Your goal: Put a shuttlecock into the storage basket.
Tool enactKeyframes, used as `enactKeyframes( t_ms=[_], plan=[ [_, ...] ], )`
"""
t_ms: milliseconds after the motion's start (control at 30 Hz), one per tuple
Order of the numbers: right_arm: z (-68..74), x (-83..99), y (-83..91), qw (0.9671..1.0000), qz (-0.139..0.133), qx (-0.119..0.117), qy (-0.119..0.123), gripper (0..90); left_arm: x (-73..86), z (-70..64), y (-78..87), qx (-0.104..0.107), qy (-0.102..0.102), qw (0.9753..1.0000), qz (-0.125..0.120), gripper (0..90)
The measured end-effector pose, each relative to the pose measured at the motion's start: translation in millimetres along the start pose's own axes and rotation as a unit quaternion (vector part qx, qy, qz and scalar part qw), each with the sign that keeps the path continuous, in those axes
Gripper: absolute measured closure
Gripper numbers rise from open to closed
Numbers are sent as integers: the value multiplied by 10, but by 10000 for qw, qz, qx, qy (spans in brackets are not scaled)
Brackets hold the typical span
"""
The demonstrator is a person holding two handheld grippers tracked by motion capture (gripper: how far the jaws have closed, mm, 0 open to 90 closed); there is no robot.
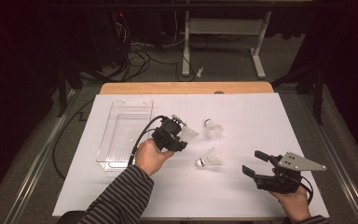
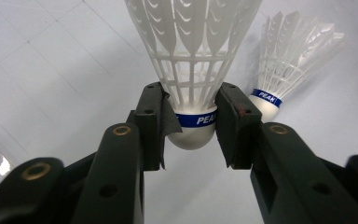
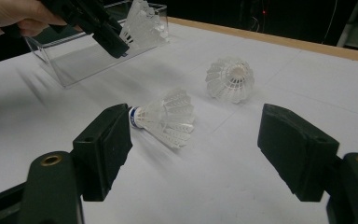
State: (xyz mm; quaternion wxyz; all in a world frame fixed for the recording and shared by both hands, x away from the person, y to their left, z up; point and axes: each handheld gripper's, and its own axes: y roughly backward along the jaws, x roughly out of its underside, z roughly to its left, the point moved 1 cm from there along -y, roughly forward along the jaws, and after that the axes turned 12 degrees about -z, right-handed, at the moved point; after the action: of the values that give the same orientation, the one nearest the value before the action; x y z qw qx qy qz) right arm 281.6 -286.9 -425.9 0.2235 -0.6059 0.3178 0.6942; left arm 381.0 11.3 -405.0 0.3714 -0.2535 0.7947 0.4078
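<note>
Left tool (image 2: 193, 126) clamps my white plastic shuttlecock (image 2: 193, 70) by its blue-banded cork; right tool (image 3: 193, 149) gapes wide, holding nothing.

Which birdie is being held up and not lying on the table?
The shuttlecock pinched at its cork by the left gripper. The other two shuttlecocks rest on the white table, untouched.

The bench (image 1: 242, 107) is covered with a white sheet, and a strip of its wooden edge (image 1: 186, 87) shows at the far side. It stands on a grey floor (image 1: 223, 60). Beyond it stands a white table frame (image 1: 223, 28), with dark cables (image 1: 135, 58) strewn on the floor beside it. The room behind lies in darkness, and light falls mainly on the bench.
</note>
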Motion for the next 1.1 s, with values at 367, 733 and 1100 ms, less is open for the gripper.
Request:
enactKeyframes(
  t_ms=[367, 733, 1100],
  plan=[
    [-2, 1, -1, 10000, 10, -3, 10, 264, -32, 43, 82, 6, 64, 9999, -128, 651],
    [1, 1, -6, 10000, 14, -3, -1, 264, -54, 103, 182, -1, 116, 9996, -275, 651],
    [1, 1, -4, 10000, 15, -4, 4, 264, -86, 144, 270, 12, 159, 9989, -436, 651]
  ],
)
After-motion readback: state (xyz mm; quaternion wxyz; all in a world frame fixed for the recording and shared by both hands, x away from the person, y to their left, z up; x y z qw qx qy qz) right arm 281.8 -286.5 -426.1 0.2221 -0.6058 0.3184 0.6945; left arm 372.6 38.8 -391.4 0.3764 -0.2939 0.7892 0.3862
